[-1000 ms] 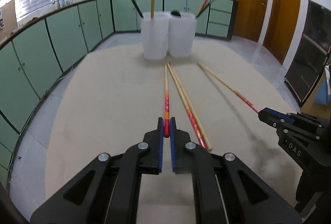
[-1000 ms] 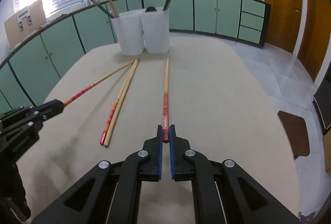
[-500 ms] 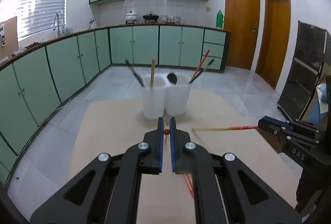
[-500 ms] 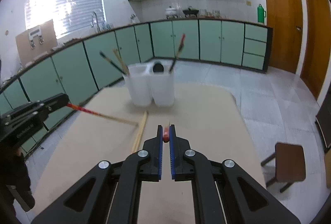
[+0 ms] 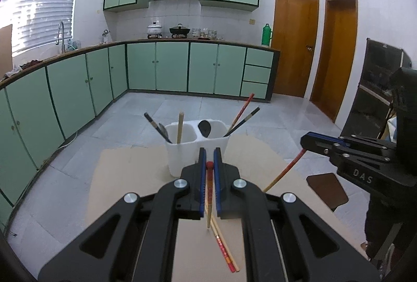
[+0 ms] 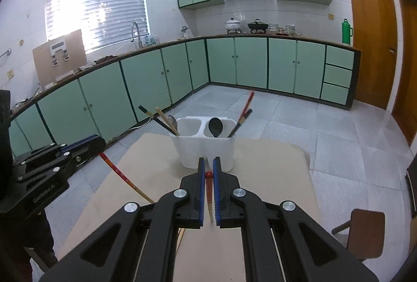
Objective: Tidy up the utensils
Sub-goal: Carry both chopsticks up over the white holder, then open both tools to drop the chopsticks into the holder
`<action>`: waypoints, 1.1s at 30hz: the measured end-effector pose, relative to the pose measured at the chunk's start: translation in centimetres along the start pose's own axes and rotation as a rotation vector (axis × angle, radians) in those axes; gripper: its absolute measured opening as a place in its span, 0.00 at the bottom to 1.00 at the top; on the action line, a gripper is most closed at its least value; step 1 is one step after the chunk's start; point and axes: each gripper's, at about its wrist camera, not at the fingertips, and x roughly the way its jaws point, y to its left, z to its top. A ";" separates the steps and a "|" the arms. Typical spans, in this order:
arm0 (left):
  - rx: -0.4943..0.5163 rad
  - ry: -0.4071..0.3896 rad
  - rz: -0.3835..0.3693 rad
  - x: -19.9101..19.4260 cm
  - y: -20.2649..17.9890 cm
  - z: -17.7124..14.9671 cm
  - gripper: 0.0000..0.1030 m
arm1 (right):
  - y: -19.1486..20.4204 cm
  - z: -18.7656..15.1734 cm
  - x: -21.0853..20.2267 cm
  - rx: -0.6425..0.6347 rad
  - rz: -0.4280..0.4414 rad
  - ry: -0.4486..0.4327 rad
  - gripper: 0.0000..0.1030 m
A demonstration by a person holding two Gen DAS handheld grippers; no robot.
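My left gripper (image 5: 209,164) is shut on a red-ended wooden chopstick (image 5: 208,193) that hangs tip down above the table. My right gripper (image 6: 208,174) is shut on another red-ended chopstick (image 6: 209,194), also hanging tip down. A white two-cup utensil holder (image 5: 196,146) stands at the table's far end ahead of both grippers, holding chopsticks and a black spoon; it also shows in the right wrist view (image 6: 206,149). A pair of chopsticks (image 5: 224,248) lies on the table below my left gripper. Each gripper shows in the other's view, the right (image 5: 303,142) and the left (image 6: 100,145).
The beige table (image 6: 273,177) ends just behind the holder. A brown stool (image 6: 365,230) stands on the tiled floor to the right. Green kitchen cabinets (image 5: 169,68) run along the left and back walls. A dark cabinet (image 5: 375,89) stands at the right.
Both grippers have lifted their chopsticks off the table and tilted up, so the chopsticks swung from lying flat to hanging tip down. The holder now appears lower and nearer.
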 end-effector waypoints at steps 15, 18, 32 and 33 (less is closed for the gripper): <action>0.070 -0.191 -0.013 -0.1 -1.7 8.9 0.05 | -0.2 11.6 -0.7 -0.013 0.047 -0.189 0.05; 0.087 -0.223 0.009 0.8 -1.9 10.9 0.05 | -0.3 14.1 0.4 -0.012 0.026 -0.239 0.05; 0.037 -0.174 0.074 10.5 1.4 12.8 0.05 | -3.0 15.6 10.4 0.039 -0.030 -0.212 0.05; 0.035 -0.161 0.077 11.2 1.6 12.7 0.05 | -3.2 15.3 10.9 0.044 -0.029 -0.204 0.05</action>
